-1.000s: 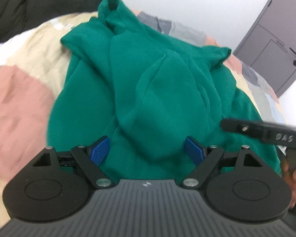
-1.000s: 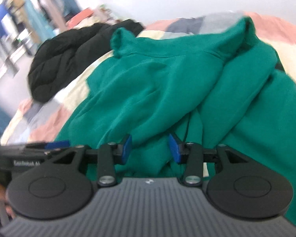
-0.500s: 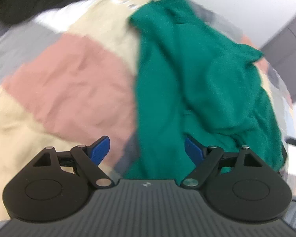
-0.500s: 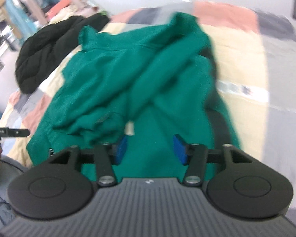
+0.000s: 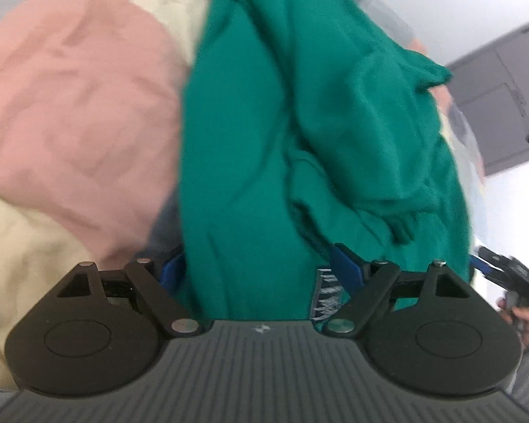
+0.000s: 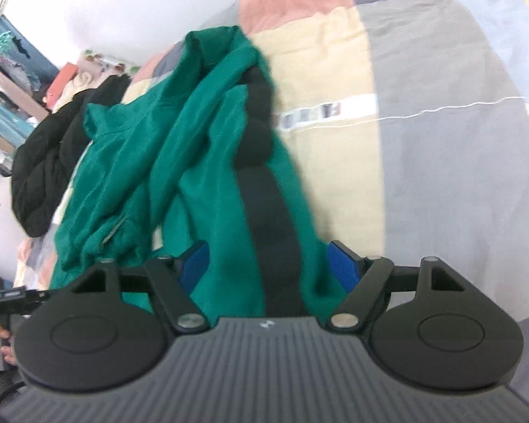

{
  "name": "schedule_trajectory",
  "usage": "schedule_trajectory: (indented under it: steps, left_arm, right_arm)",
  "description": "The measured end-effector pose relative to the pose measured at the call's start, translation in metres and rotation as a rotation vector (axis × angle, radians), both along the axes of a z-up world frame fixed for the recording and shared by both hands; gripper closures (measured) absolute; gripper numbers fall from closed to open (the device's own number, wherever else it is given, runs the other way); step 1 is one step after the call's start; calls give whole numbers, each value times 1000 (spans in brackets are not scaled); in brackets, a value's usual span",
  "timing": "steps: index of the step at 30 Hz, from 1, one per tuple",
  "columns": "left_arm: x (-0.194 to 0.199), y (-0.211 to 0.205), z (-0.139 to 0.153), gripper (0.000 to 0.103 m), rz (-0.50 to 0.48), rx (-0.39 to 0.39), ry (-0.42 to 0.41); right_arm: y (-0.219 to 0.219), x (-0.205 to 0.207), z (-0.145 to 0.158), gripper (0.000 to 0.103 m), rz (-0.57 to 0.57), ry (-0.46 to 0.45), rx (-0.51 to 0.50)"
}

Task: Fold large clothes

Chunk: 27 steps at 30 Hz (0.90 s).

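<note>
While the green hoodie (image 5: 299, 112) lies rumpled along the patchwork bed (image 5: 70, 81), both tools are at its near hem, so the step in hand looks like taking the two bottom corners. From the left wrist view, the left tool (image 5: 261, 268) stands wide, with the hem and a white label (image 5: 326, 292) at about 4 o'clock bunched between its blue pads (image 5: 345, 264); whether the cloth is pinched at all cannot be told. From the right wrist view, the right tool (image 6: 268, 262) is likewise wide, straddling the hem where a black stripe (image 6: 264, 190) runs toward 12 o'clock. To do this well, each tool should probably close on one layer pair right at a corner, not on the loose mid-hem folds, then both should pull apart toward 9 and 3 o'clock to flatten the body. A sleeve is heaped over the torso, so it likely needs shaking out first. A black jacket (image 6: 42, 162) lies at 10 o'clock, near the hood; keep the pull clear of it.
</note>
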<state>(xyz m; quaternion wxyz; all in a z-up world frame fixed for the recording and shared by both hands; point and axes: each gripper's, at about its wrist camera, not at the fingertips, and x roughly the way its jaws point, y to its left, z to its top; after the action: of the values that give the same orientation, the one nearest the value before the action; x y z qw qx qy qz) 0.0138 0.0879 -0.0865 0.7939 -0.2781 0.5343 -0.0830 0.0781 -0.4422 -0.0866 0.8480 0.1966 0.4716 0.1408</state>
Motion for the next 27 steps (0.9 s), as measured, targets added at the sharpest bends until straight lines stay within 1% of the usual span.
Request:
schedule_trajectory:
  steps: [1,4,5,6,7,9,12,13,15,16,19,20,21,23,25,26,27]
  left_arm:
    - [-1,2,1,17,-1,-23,-11]
    - [-6,11,2,17,12,-137,-42]
    - [-7,13,3,17,19,-163,-44]
    - [-7,15,2,17,24,-172,-40]
    - [-7,14,1,17,28,-164,-31]
    - [-5,11,-4,17,43,-130,-2]
    - [-2,7,-13,17,48,-99,33]
    - [0,5,-13,17,43,-93,34]
    - [-2,4,-13,17,26,-97,25]
    - [-3,4,-11,17,16,-120,9]
    - [-8,5,-7,17,-31,-256,-53]
    - [-9,3,-5,18,-45,-274,-66]
    - [-10,0,-4,18,-55,-256,-71]
    - [-8,-6,-6,18,-65,-206,-50]
    - [-3,-9,-14,19,-46,-161,1]
    - [-1,-11,-18,23,-36,-150,20]
    - [0,-12,-22,25,-32,-140,30]
  right_arm:
    - [-3,1,-2,27,-8,6,-13]
    - [-9,7,-16,27,-9,27,-32]
    - [-9,10,-23,27,-7,40,-38]
    - [-9,13,-29,27,-1,50,-37]
    - [-9,15,-34,23,5,57,-23]
    - [-9,18,-42,17,0,56,36]
    - [-5,21,-45,15,16,57,89]
    - [-4,22,-44,15,30,58,103]
    - [-1,24,-42,15,81,67,168]
    - [0,25,-42,15,105,69,194]
    - [4,22,-40,15,190,55,274]
    - [5,21,-40,15,216,46,316]
    - [7,19,-40,15,236,40,338]
    - [12,21,-43,16,243,60,294]
    - [14,26,-50,17,236,92,268]
    - [15,28,-52,18,228,104,248]
    - [19,30,-51,17,231,109,230]
